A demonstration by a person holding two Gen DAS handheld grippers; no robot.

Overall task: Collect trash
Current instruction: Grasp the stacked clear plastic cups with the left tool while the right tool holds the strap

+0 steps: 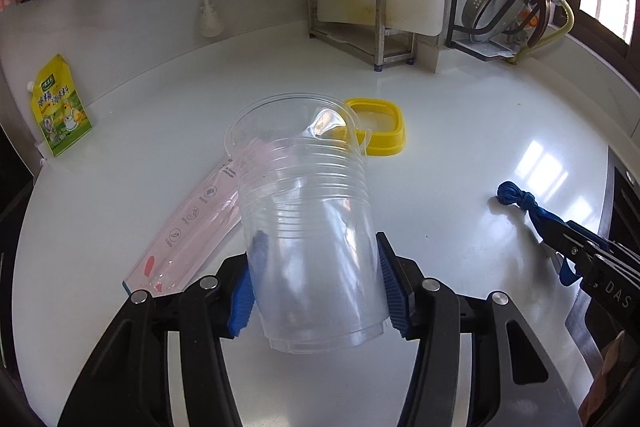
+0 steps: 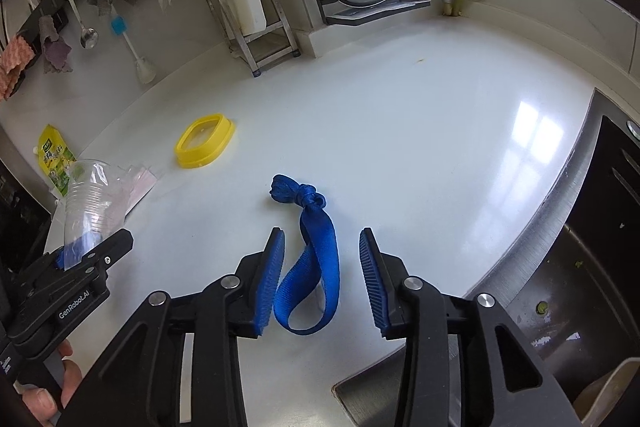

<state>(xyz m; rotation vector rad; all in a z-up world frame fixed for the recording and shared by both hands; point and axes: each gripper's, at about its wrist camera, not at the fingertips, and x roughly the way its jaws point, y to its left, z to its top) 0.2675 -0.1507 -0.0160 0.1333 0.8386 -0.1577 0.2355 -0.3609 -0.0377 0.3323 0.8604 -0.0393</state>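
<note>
left gripper (image 1: 318,287): clamped on stacked clear cups (image 1: 308,211) | right gripper (image 2: 322,277): jaws parted, blue strap (image 2: 310,267) lying loose between them on counter (image 2: 420,131)

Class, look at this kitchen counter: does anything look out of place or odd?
Yes. A knotted blue strap lies loose on the counter, between the open right hand-held gripper. A yellow lid sits there without its container. A flat pink wrapper lies nearby.
</note>
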